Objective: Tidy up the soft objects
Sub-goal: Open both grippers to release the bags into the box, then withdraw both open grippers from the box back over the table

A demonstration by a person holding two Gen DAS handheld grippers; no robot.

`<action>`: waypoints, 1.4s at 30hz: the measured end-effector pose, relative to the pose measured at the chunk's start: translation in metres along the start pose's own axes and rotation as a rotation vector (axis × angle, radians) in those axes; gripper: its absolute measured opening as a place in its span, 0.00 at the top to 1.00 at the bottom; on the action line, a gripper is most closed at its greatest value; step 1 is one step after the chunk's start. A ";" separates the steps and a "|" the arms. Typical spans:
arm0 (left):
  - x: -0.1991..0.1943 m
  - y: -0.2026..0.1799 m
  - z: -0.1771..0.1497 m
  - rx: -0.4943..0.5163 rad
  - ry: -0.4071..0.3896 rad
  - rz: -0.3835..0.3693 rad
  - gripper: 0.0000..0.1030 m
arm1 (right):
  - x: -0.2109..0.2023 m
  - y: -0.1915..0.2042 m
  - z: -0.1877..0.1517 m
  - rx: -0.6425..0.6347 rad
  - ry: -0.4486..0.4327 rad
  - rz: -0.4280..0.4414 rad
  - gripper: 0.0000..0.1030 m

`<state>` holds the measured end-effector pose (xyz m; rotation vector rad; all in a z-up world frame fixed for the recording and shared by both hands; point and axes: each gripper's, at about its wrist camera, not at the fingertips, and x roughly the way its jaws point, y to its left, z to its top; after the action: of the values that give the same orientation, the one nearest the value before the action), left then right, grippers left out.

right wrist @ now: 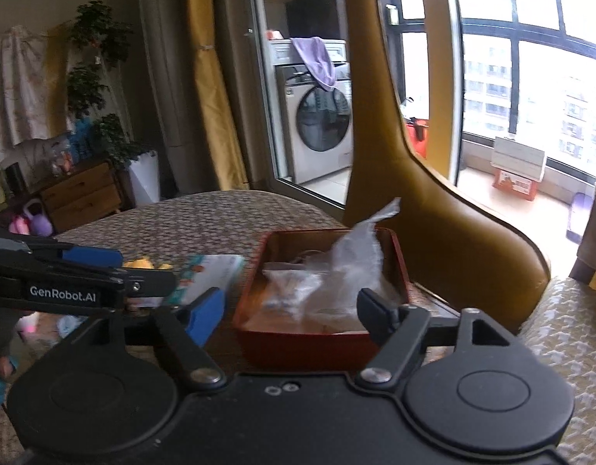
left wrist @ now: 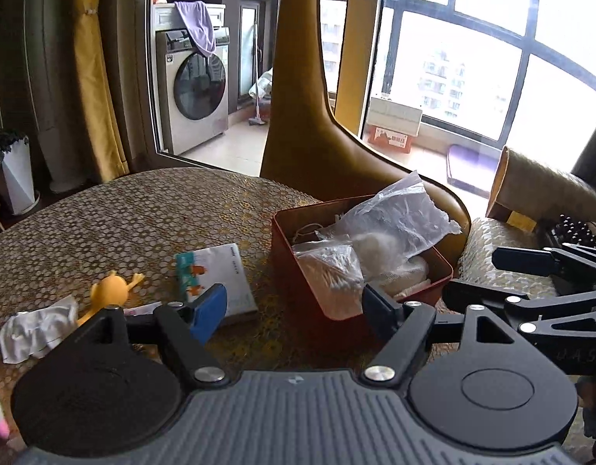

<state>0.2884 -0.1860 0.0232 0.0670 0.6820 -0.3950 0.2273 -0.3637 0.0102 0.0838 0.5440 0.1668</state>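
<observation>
Below, both my grippers as they stand over the table. My left gripper has its jaws wide apart with nothing between the pads; my right gripper is likewise spread wide and empty. No earlier view is given, so I report only this stance.

Directly ahead of both sits the red box, already holding a crumpled clear plastic bag and white soft stuff in wrappers. I judge that lot as stowed.

Outward and to the left lie the loose items. A yellow soft toy rests on the patterned tablecloth, just left of my left gripper's blue pad. Its long axis runs from near-left to far-right, arms or legs pointing toward the far edge of the table. Just beside it, nearer the table's left edge, lies a white crumpled cloth, with no clear long axis. A small booklet lies between the toy and the box, long axis running away from me.

The relation that matters: the remaining soft things lie left of the box, so my left gripper is much the nearer. In the right wrist view the toy is mostly hidden behind my left gripper.
</observation>
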 end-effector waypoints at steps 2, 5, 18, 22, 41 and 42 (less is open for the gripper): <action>-0.011 0.006 -0.005 -0.001 -0.004 0.004 0.26 | -0.003 0.011 -0.001 -0.004 -0.002 0.019 0.20; -0.026 0.016 -0.012 -0.005 -0.008 0.013 0.26 | -0.006 0.027 -0.001 -0.012 0.000 0.054 0.15; -0.080 0.084 -0.048 -0.095 -0.031 0.054 0.07 | -0.012 0.088 -0.009 -0.043 0.012 0.137 0.02; -0.095 0.105 -0.062 -0.105 -0.048 0.068 0.05 | -0.009 0.105 -0.013 -0.052 0.019 0.157 0.01; -0.115 0.187 -0.131 -0.233 -0.040 0.207 0.01 | 0.022 0.168 -0.024 -0.103 0.057 0.246 0.00; -0.115 0.190 -0.136 -0.241 -0.043 0.210 0.01 | 0.027 0.171 -0.025 -0.112 0.073 0.249 0.00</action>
<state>0.1979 0.0536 -0.0232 -0.0979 0.6684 -0.1103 0.2138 -0.1897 -0.0033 0.0362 0.5946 0.4437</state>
